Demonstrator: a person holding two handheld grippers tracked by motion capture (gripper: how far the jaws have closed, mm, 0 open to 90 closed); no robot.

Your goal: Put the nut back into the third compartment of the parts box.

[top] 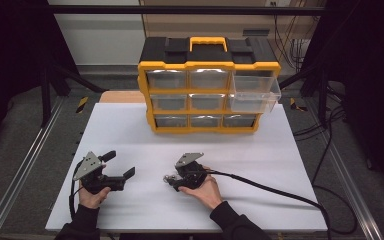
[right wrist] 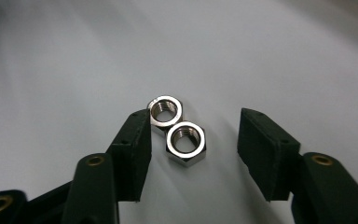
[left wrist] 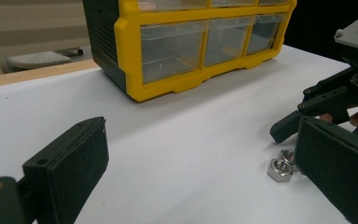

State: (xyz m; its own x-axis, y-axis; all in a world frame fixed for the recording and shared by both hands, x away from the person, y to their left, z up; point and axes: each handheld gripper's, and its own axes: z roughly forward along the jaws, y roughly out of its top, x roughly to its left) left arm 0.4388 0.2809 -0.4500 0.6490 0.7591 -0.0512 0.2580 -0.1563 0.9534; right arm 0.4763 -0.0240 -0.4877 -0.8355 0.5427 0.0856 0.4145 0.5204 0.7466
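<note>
R claw (right wrist: 193, 140) is low over the white table (top: 130, 130), jaws part-open w/ two steel hex nuts between them, pads not pressing from both sides. In the right gripper view the nearer nut (right wrist: 185, 142) lies flat in the gap, closer to the jaw at pic-left, clear space between it & the other jaw. The farther nut (right wrist: 165, 112) sits just past the tip of that same pic-left jaw, touching or as good as touching it, & the two nuts touch each other corner to corner. So nothing gripped: jaws straddle the pair, that's all. High view: R claw (top: 172, 181) is in the person's right hand (top: 205, 190), tips aimed toward the L side of the table, cable (top: 280, 192) trailing off behind it. L claw (top: 125, 167) is in the left hand (top: 92, 195), just beside on the table, jaws spread wide w/ nothing between, tips aimed at the R claw. From the left gripper view both nuts show close ahead of its own jaw at pic-right, nearer one (left wrist: 279, 169) & the other (left wrist: 288, 156) partly hidden behind that jaw; R claw's tips hover right over them. Well beyond both claws, at the far edge of the table, stands the yellow-black drawer organizer (top: 209, 90), one clear drawer (top: 255, 95) on its R side pulled out.
</note>
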